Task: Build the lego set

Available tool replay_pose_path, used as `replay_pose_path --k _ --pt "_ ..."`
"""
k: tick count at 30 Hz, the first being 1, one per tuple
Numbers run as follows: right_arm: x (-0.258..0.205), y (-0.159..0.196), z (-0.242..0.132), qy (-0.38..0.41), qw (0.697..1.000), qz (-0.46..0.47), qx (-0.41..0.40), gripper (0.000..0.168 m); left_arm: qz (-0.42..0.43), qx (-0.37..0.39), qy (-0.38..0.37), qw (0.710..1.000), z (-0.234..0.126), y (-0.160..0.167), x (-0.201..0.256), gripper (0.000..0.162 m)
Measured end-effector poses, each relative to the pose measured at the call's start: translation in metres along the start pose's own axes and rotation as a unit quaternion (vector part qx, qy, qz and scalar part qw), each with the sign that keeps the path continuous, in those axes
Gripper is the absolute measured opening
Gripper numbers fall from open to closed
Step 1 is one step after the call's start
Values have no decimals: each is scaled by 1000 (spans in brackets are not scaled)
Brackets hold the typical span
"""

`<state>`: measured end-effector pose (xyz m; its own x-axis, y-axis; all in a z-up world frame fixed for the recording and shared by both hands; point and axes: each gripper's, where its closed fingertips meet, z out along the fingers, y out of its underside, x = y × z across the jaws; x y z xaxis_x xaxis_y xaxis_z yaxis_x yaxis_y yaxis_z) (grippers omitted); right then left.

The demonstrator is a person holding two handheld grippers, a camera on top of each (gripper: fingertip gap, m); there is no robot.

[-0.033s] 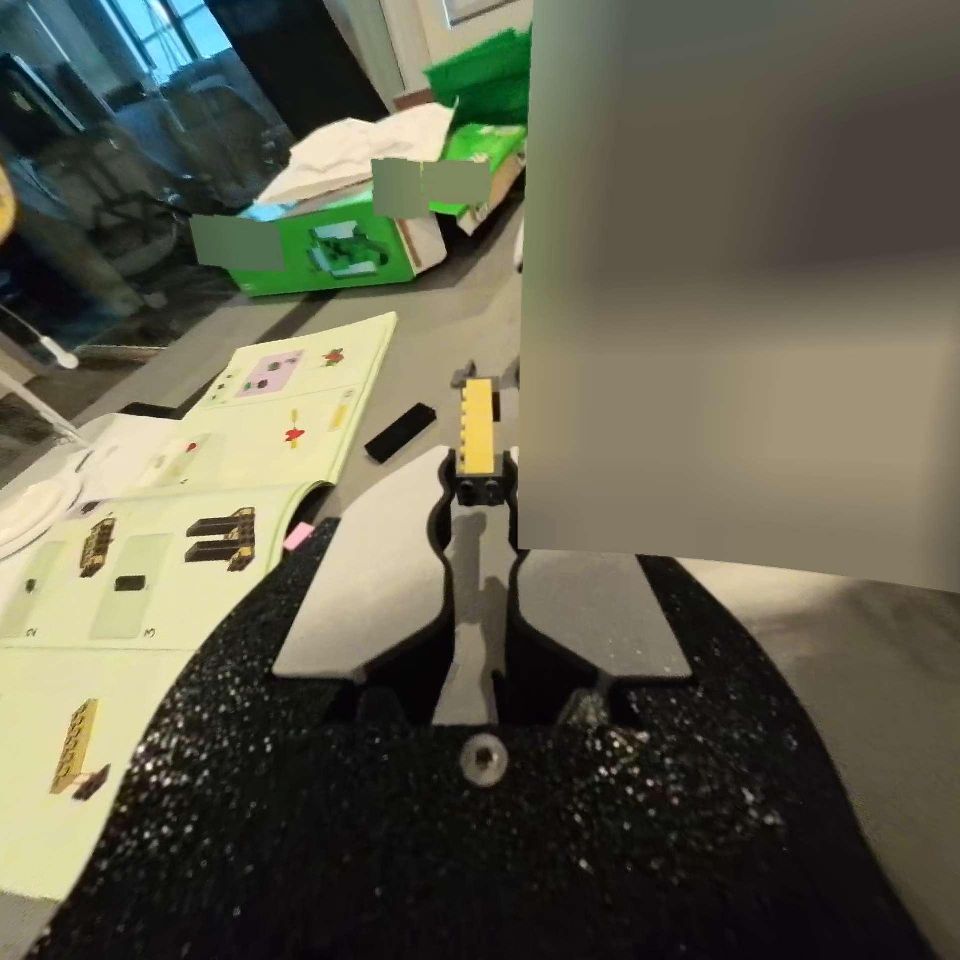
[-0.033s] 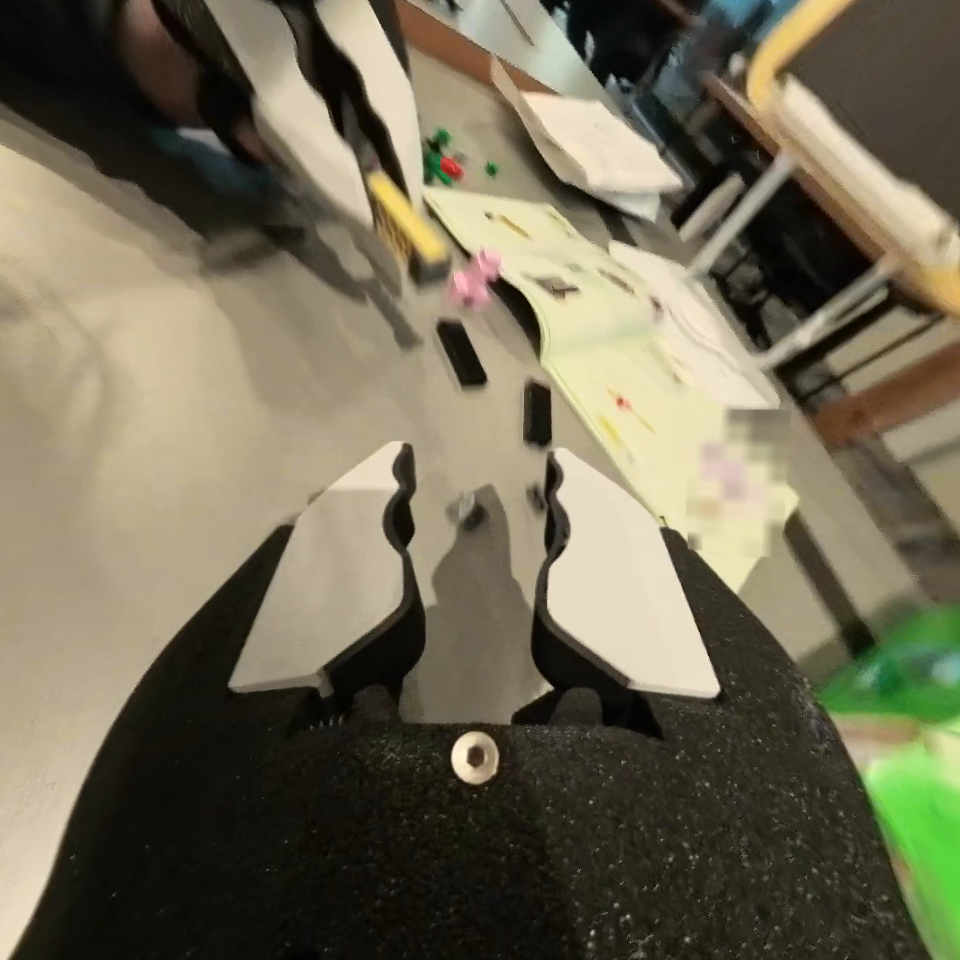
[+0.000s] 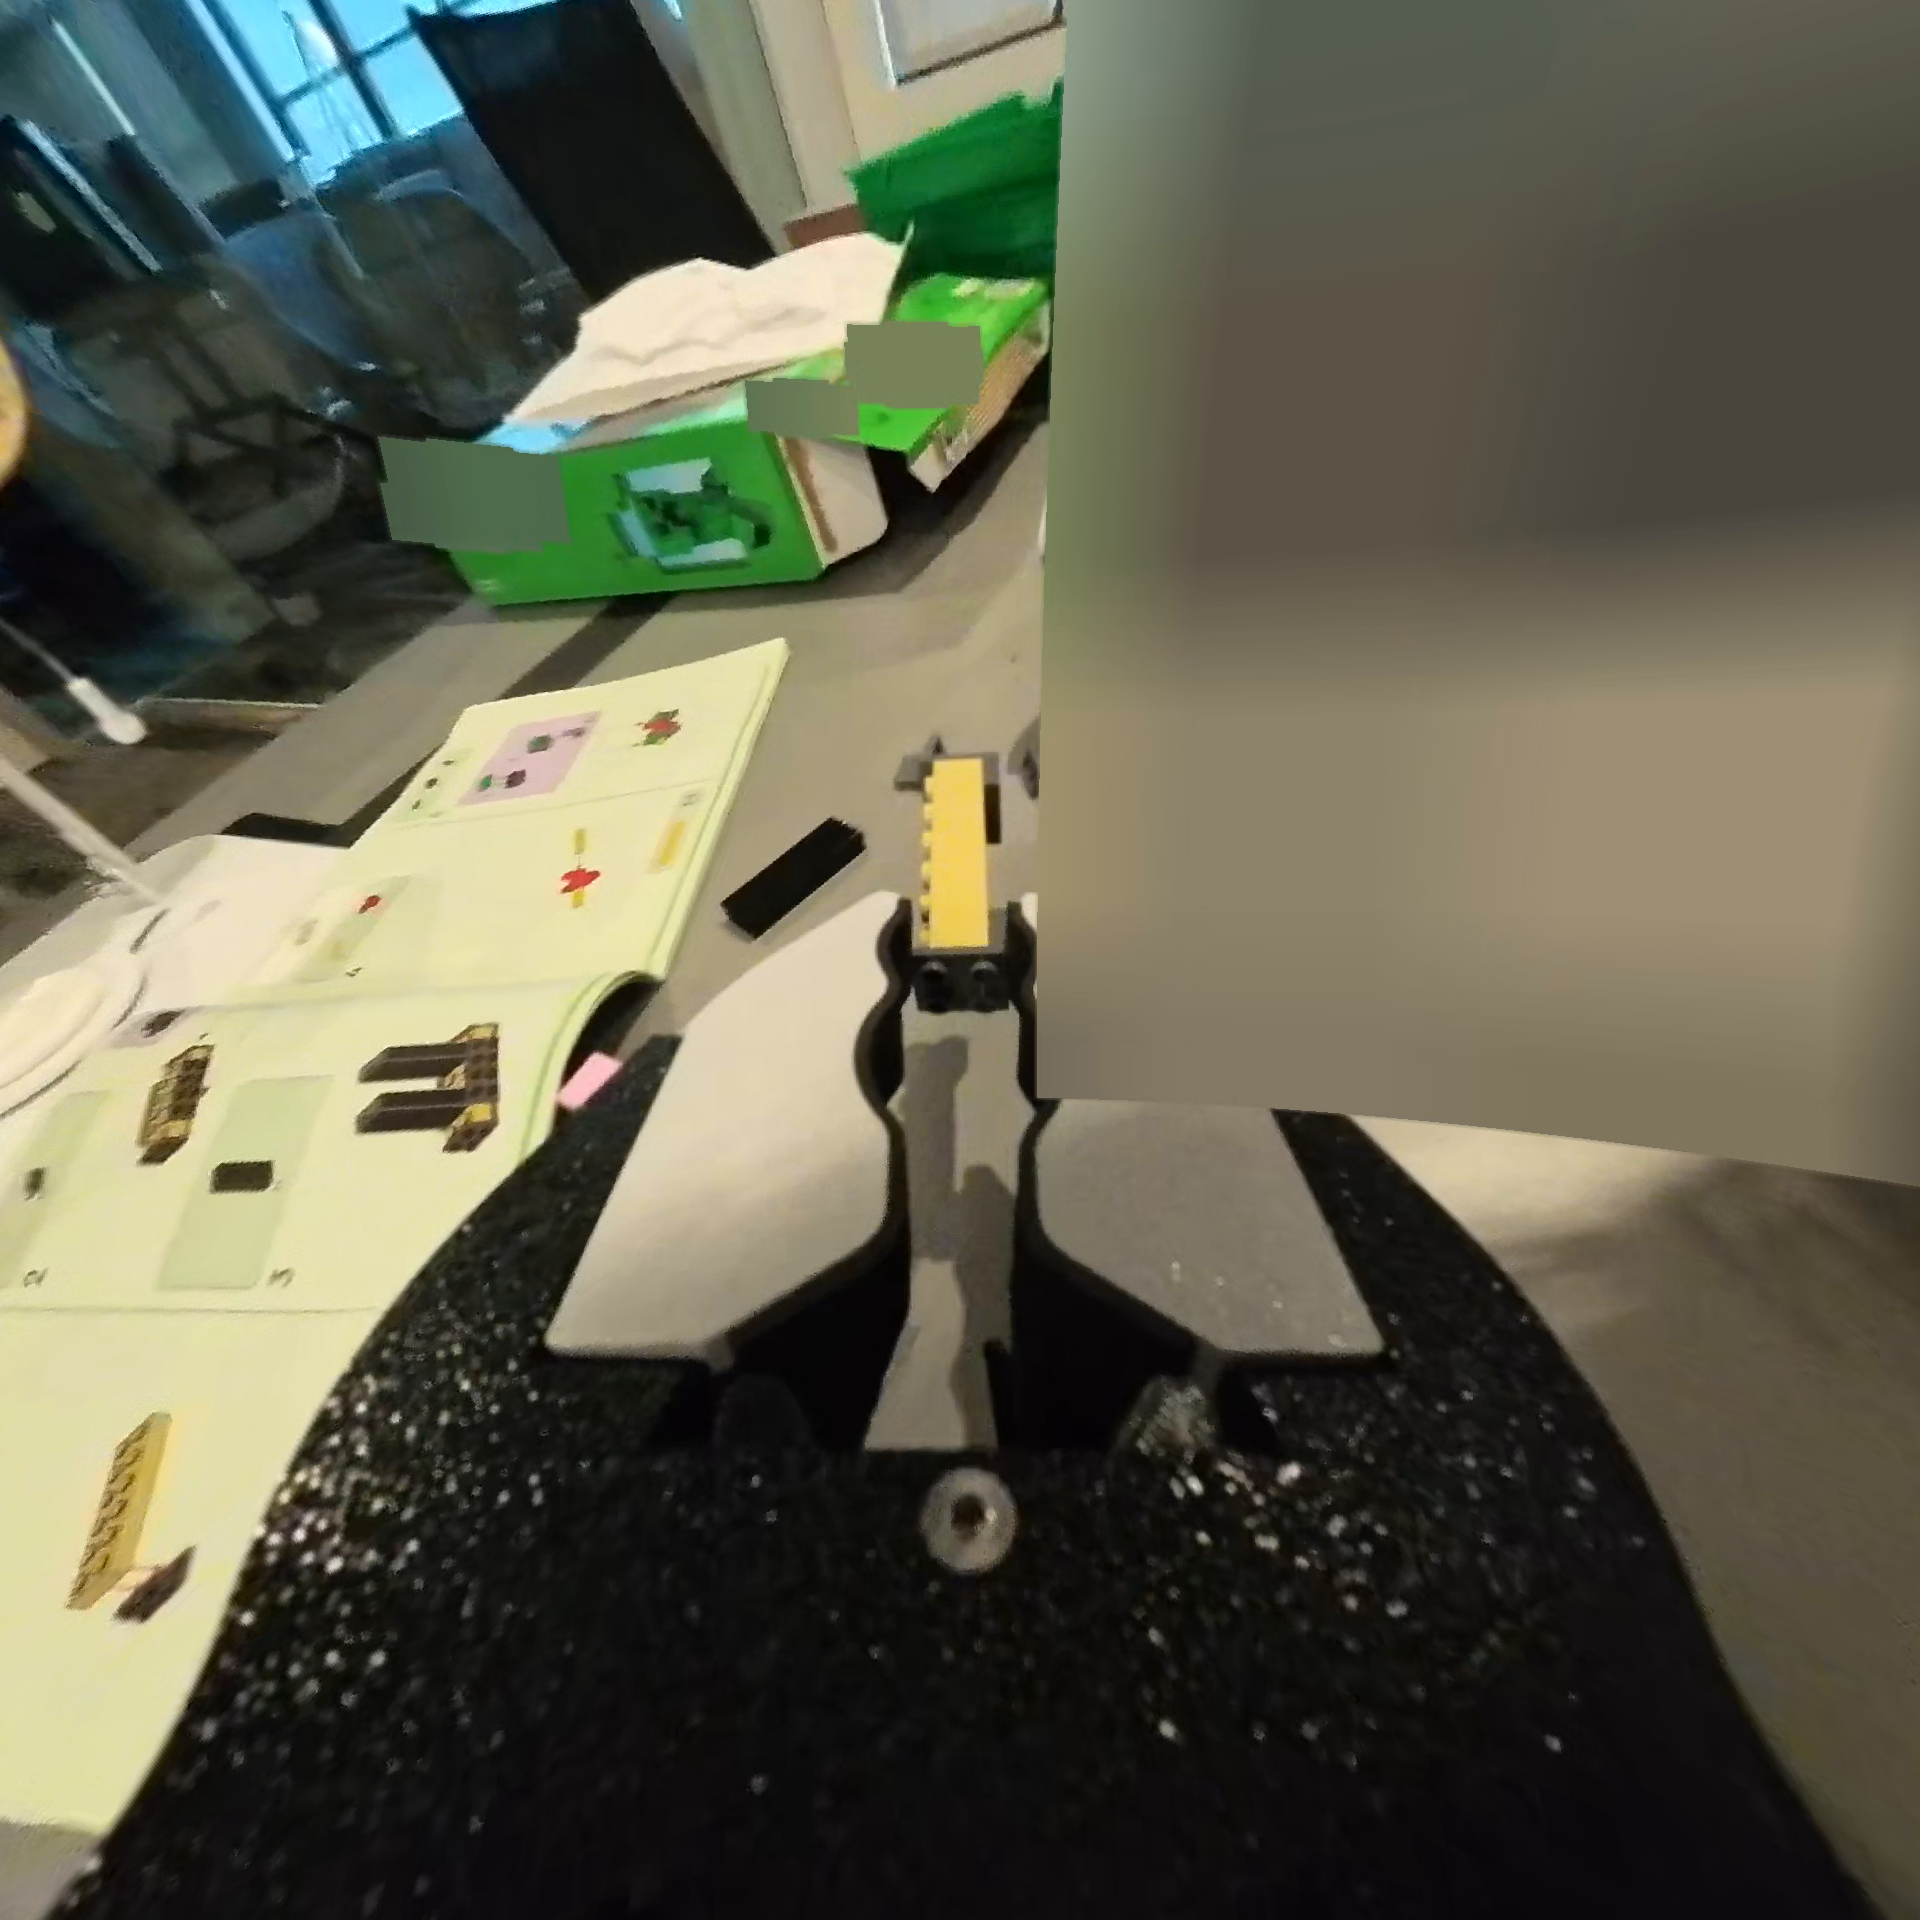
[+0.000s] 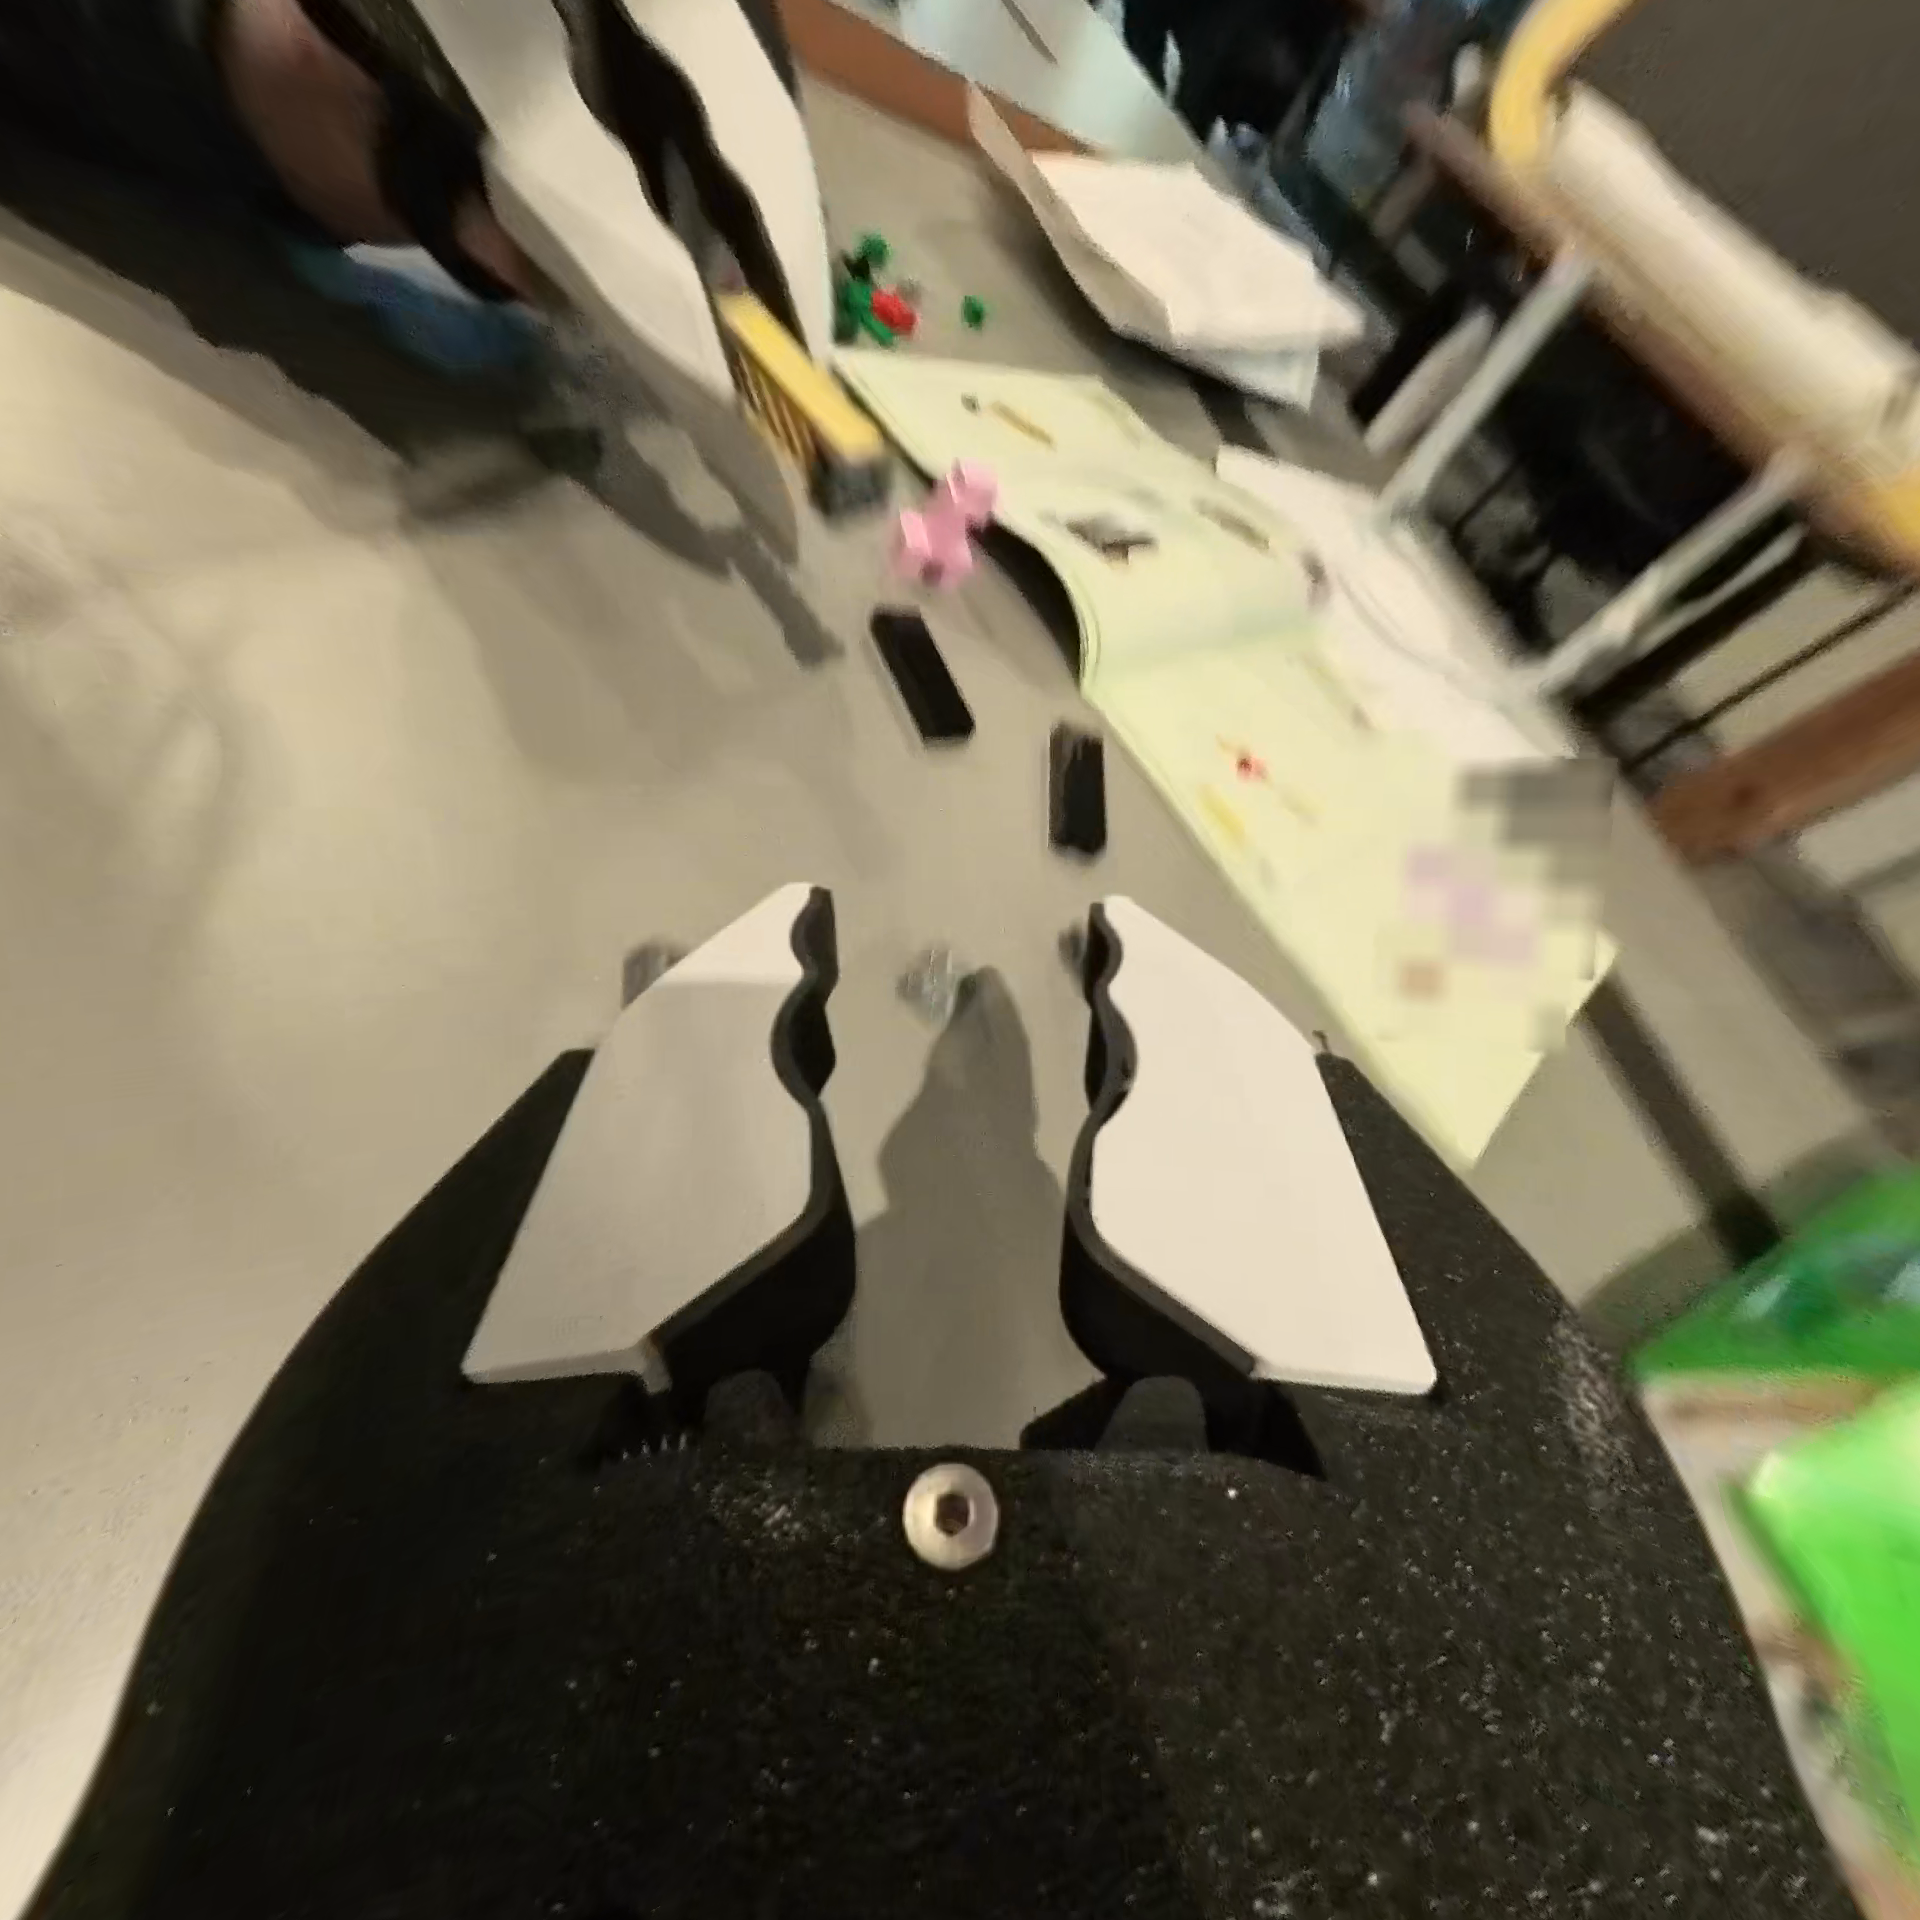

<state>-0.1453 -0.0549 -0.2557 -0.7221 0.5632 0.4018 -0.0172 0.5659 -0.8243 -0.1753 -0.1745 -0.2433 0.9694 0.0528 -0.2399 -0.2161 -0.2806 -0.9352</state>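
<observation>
My left gripper (image 3: 961,940) is shut on a long yellow brick (image 3: 958,862) with a black piece (image 3: 961,982) under its near end, held above the grey table. The right wrist view shows that gripper's fingers (image 4: 665,208) at the top, with the yellow brick (image 4: 795,390) in them. My right gripper (image 4: 956,914) is open and empty, low over the table. A small grey piece (image 4: 930,982) lies between its fingertips. Two black bricks (image 4: 920,686) (image 4: 1075,790) lie just beyond. A pink piece (image 4: 940,525) sits farther off.
An open instruction booklet (image 3: 571,831) lies on the left; it also shows in the right wrist view (image 4: 1299,727). A black plate (image 3: 795,878) and a pink piece (image 3: 589,1078) lie beside it. A green box (image 3: 675,520) stands behind. Green and red pieces (image 4: 878,301) lie far off.
</observation>
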Motion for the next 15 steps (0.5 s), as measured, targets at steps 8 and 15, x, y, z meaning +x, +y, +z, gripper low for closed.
replay_pose_path --k 8,15 --pt "-29 19 -12 -153 983 97 -30 21 -3 -6 68 998 8 2 25 16" --pt "-31 29 -5 -157 978 104 -86 16 22 -21 68 997 12 5 33 17"
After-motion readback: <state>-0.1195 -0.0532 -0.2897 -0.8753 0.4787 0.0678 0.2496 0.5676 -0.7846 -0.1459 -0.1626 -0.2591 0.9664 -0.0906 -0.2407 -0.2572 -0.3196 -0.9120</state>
